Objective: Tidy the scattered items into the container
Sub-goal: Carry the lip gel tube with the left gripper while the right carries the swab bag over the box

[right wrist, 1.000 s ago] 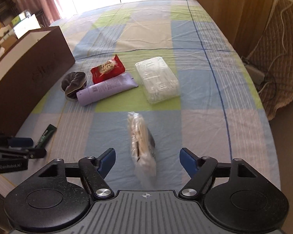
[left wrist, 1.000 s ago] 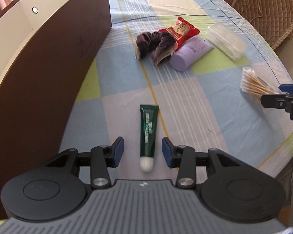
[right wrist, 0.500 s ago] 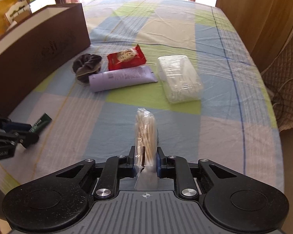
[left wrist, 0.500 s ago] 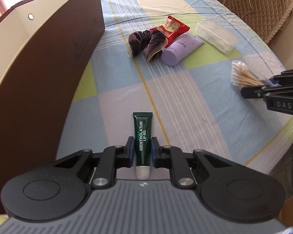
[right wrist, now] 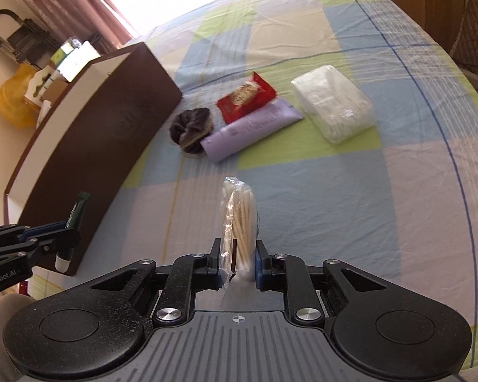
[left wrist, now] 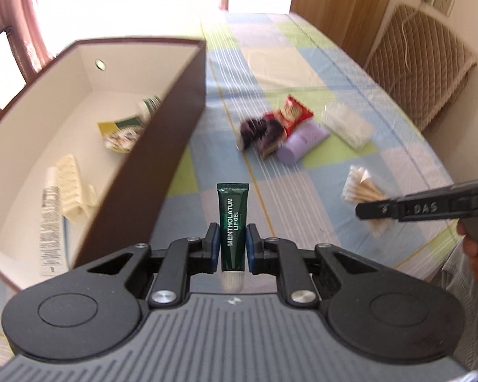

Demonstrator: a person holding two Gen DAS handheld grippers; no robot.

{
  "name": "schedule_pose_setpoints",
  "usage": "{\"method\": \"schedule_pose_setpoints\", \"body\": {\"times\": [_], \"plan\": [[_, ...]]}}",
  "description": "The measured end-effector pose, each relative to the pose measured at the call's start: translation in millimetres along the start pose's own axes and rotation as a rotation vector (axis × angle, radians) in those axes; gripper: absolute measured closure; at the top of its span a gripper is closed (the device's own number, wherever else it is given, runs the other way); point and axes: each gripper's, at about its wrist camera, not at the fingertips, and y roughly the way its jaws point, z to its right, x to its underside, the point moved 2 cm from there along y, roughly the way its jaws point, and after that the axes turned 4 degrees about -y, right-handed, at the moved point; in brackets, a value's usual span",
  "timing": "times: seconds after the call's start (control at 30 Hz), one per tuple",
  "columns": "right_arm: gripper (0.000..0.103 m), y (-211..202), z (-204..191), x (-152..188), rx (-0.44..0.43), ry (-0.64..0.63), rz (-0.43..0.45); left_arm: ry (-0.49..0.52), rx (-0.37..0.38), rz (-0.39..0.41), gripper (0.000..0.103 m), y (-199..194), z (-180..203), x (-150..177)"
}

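We are clamping lip gel tube (left wrist: 233,222) in left gripper (left wrist: 233,250), long axis along jaws; box (left wrist: 162,146) lying just left, nearer this hand. Right gripper (right wrist: 238,262) is pinching cotton swab bag (right wrist: 239,213) above worktop (right wrist: 350,191).

right gripper (right wrist: 238,264) clamped on bag of cotton swabs (right wrist: 240,219), held above checked cloth (right wrist: 350,197) | left gripper (right wrist: 62,237) grips green tube (right wrist: 76,210) beside brown box (right wrist: 105,140) | scrunchie (right wrist: 191,129), red packet (right wrist: 246,96), lilac tube (right wrist: 251,129), clear case (right wrist: 333,106) lie on cloth
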Motion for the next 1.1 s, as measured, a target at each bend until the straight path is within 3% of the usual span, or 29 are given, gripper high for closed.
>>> {"method": "schedule_pose_setpoints", "body": {"times": [0.5,0.8,1.1], "plan": [[0.082,-9.8,-108.4,-80.7,-0.169,-0.245,0.105,-0.095,-0.113,0.151,0.09,-66.0,-78.3,-36.4],[0.082,5.0,-179.1,-115.6,-0.235,-0.391,0.135,-0.085,-0.204,0.149,0.09,-69.9,-124.3,-44.8],[0.082,37.7,-222.5,-126.1,-0.227,-0.498,0.105,-0.03,-0.274,0.131,0.09,-61.4,-150.9,-50.3]]}}
